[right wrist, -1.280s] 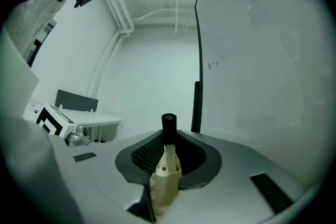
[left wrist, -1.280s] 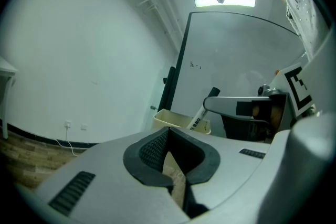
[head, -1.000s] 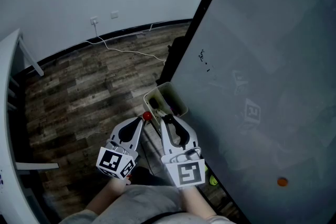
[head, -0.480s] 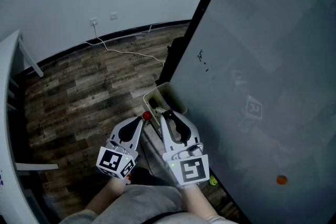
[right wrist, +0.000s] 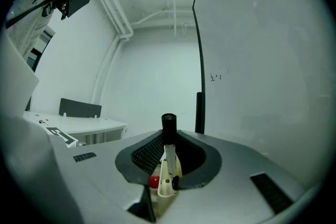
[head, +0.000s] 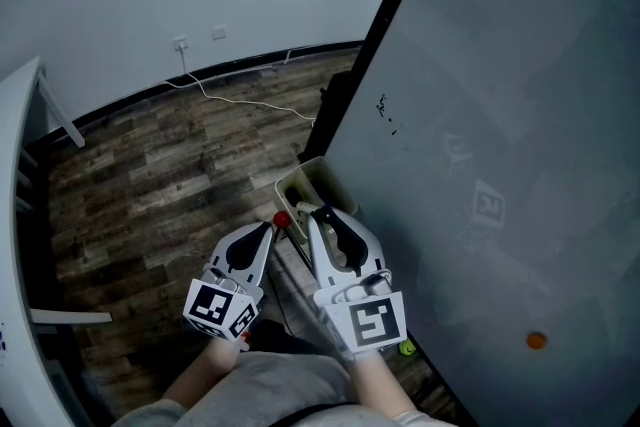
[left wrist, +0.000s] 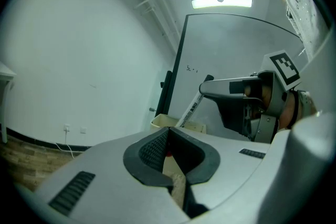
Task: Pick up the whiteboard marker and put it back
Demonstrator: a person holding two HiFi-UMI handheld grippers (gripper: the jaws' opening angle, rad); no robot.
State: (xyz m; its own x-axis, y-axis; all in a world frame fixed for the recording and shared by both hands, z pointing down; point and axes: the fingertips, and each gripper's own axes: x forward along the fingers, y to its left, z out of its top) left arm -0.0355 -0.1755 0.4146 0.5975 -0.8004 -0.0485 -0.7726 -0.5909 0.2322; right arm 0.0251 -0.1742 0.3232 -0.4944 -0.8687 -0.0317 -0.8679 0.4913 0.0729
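My right gripper (head: 320,215) is shut on a whiteboard marker (right wrist: 168,136), white-bodied with a black cap, which stands upright between the jaws in the right gripper view. In the left gripper view the marker (left wrist: 191,108) slants down from the right gripper (left wrist: 206,85) toward a beige tray (left wrist: 184,125). The beige tray (head: 318,183) hangs at the lower edge of the whiteboard (head: 500,115), just beyond both grippers. My left gripper (head: 266,229) is shut with nothing in it, close beside the right one. A small red object (head: 281,220) shows between the two gripper tips.
A white cable (head: 250,99) trails over the wooden floor from a wall socket (head: 180,42). A white table (head: 20,215) runs along the left. On the whiteboard are a small scribble (head: 386,108) and an orange magnet (head: 537,341). A green object (head: 406,347) lies at the board's foot.
The back of my right gripper has swung slightly to the right while its tips stay by the tray. The left gripper has not moved.
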